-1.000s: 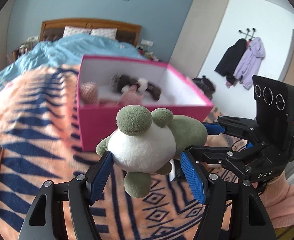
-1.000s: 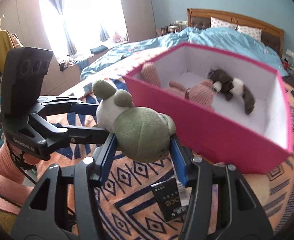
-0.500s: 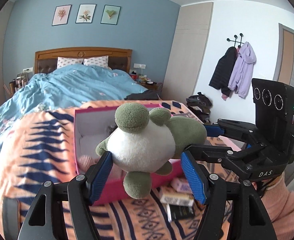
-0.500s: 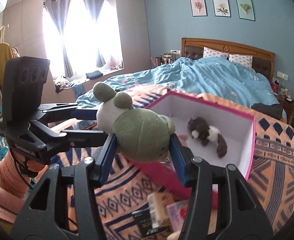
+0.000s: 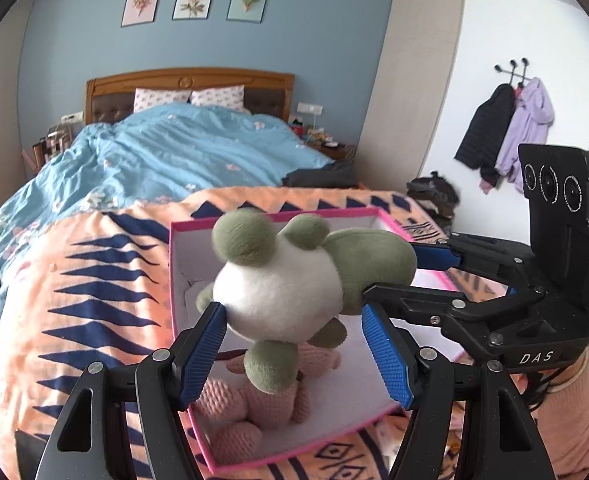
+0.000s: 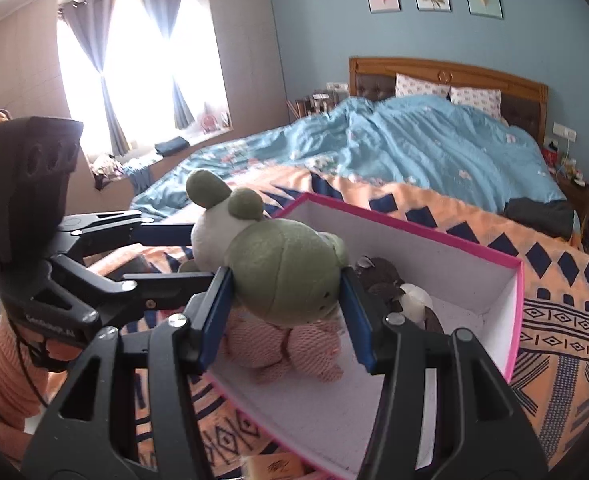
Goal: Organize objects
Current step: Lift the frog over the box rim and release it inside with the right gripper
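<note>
- Place: a bedroom in a home.
- Bed (image 5: 182, 152): wooden headboard (image 5: 190, 80), two patterned pillows (image 5: 190, 98), rumpled blue duvet (image 6: 434, 148).
- Blanket (image 5: 94, 280): orange with navy shapes, spread over the foot of the bed.
- Wall (image 5: 74, 40): blue, with three framed plant prints (image 5: 194, 2) above the headboard.
- Window (image 6: 134, 72): bright, with dark curtains (image 6: 94, 64); clutter on the sill seat below.
- Hooks (image 5: 512, 68): a black coat (image 5: 486, 128) and a lilac jacket (image 5: 532, 116) hang on the white wall.
- Nightstand (image 6: 574, 188): beside the bed, small items on top.
- Box (image 6: 510, 308): pink, on the bed, soft toys inside.
</note>
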Motion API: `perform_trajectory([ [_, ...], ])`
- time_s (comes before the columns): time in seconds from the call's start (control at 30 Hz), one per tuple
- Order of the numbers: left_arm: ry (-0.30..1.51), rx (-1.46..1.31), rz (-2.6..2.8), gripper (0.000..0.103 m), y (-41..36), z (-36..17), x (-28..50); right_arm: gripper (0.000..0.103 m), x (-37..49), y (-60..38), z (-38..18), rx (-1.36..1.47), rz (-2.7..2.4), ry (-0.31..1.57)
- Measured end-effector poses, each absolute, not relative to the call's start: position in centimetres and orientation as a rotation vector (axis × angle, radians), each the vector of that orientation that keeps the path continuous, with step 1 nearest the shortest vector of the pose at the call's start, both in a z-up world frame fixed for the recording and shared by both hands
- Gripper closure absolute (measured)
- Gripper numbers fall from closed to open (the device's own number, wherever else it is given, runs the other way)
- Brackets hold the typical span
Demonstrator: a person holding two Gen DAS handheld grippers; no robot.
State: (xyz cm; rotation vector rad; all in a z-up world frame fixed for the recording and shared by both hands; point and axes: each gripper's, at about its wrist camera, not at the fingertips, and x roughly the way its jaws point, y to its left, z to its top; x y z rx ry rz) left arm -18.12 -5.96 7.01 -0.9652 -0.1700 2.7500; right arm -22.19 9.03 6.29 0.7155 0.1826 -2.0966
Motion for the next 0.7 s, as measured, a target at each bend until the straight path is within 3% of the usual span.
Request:
perform_trajectory([
  [0.33,-0.25,-1.08,2.77,0.033,-6.9,4.1,-21.0,0.046,-26.7,7.6,3.7,0.881,-2.139,0.145],
  [0.7,-0.188,-1.062,2.826,0.031,-6.6,4.0,-19.7,0.046,-26.9,8.6,2.0,0.954,-2.171,0.168],
])
